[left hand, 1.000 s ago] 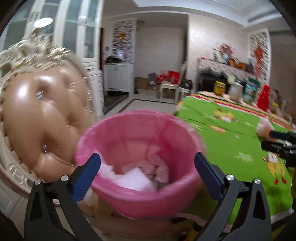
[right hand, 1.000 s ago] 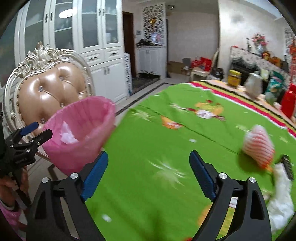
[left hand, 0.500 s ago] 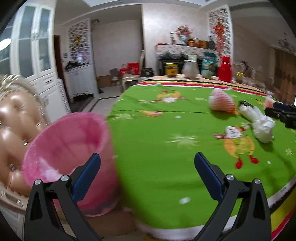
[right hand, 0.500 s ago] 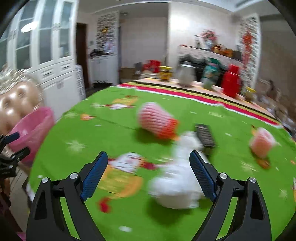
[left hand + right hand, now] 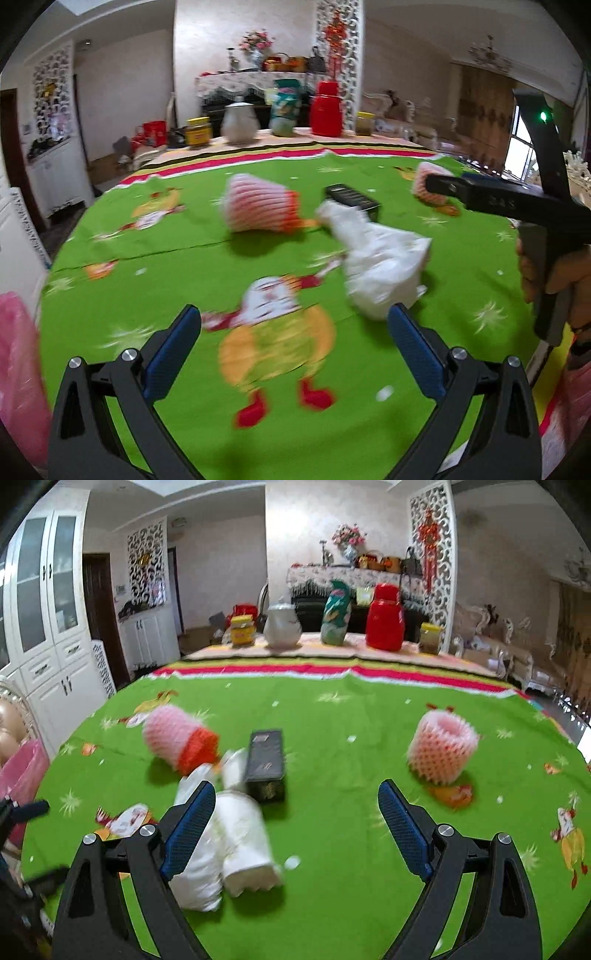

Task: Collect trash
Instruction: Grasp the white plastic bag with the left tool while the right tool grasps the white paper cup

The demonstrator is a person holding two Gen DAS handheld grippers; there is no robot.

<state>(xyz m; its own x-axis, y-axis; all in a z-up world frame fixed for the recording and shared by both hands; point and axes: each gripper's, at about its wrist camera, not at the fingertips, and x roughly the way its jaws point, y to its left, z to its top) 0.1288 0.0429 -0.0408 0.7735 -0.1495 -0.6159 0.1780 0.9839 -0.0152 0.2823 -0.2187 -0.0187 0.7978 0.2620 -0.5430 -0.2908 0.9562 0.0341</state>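
Note:
Trash lies on the green tablecloth (image 5: 147, 295): a crumpled white plastic bag (image 5: 380, 258) (image 5: 229, 845), a pink and orange foam fruit net (image 5: 258, 210) (image 5: 177, 740), a second pink foam net (image 5: 441, 751) (image 5: 428, 179) and a small black box (image 5: 266, 770) (image 5: 351, 197). My left gripper (image 5: 293, 350) is open and empty above the cloth, left of the bag. My right gripper (image 5: 295, 830) is open and empty, its left finger over the bag. The pink trash bin (image 5: 18, 369) (image 5: 22, 775) stands off the table's left edge.
At the table's far edge stand a yellow jar (image 5: 242, 629), a white kettle (image 5: 282, 626), a green bag (image 5: 336, 613), a red thermos (image 5: 384, 618) and another jar (image 5: 430, 638). A tan chair (image 5: 9, 723) is beside the bin. White cabinets (image 5: 48, 627) line the left wall.
Both grippers have swung right, from the pink bin and chair toward the table's middle. The trash items now fill both views. Both stay open.

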